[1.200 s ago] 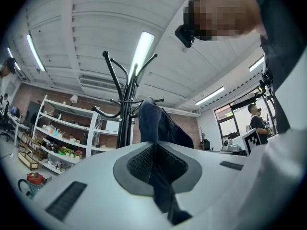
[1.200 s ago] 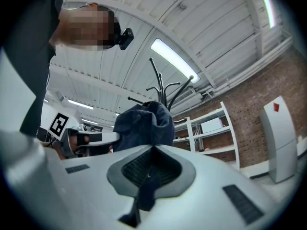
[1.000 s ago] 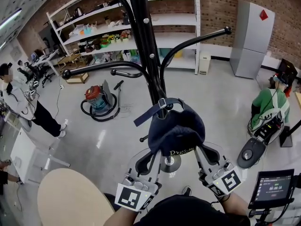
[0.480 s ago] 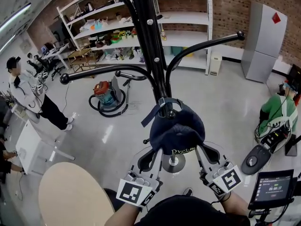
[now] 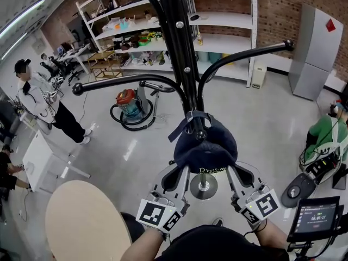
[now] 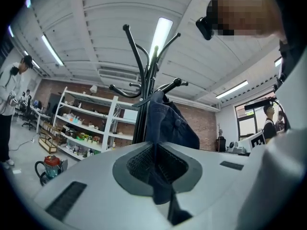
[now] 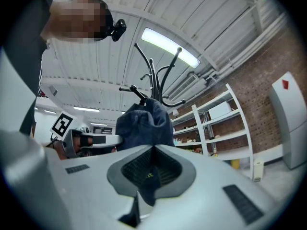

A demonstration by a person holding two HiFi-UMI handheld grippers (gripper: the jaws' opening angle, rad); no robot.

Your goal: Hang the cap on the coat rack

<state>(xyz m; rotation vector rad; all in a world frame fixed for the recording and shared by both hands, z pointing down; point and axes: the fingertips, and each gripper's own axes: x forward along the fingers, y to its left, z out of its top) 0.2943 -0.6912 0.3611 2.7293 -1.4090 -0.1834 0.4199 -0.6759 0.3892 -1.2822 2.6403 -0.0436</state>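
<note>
The cap (image 5: 205, 145), pinched in both grippers, is soft, matt navy cloth. Just beyond them the rack (image 5: 182, 42) is glossy black metal. The left gripper (image 5: 183, 171) and right gripper (image 5: 229, 171) are smooth grey plastic with dark, rough-textured pads (image 6: 139, 164). Below them the floor (image 5: 255, 118) is glossy. Beside the left gripper, the table (image 5: 81, 222) looks like pale matt wood.

The cap (image 5: 205, 145) is navy, the coat rack (image 5: 178, 42) black.
</note>
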